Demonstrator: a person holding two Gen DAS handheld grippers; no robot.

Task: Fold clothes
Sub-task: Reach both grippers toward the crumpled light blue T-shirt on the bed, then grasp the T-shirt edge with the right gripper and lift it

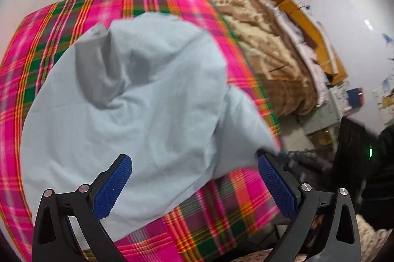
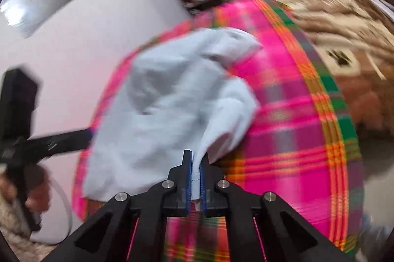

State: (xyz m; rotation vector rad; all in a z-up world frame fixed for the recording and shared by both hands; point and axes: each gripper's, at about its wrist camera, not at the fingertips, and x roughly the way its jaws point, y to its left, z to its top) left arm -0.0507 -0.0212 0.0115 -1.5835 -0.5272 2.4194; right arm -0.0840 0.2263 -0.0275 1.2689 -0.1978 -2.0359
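Left wrist view: plaid bed cover (image 1: pixel 172 3) spread flat, serving as the folding surface, brown patterned blanket (image 1: pixel 270 45) pushed off beside it. Pale blue garment (image 1: pixel 138 101) lying on the plaid, rumpled, one part humped up, one corner lifted off toward the right. Left gripper (image 1: pixel 194 185) hovering over the near edge, tongs spread wide, nothing between the pads, probably poised for a second hold.

Right wrist view: same garment (image 2: pixel 160 99) bunched, much blurred. Right gripper (image 2: pixel 195 178) pinching a hemmed edge tight between narrow tongs, likely to lift or drag that corner. Left gripper (image 2: pixel 81 136) reaching in from the far side, hand (image 2: pixel 34 190) on its handle. Fold stage unclear.
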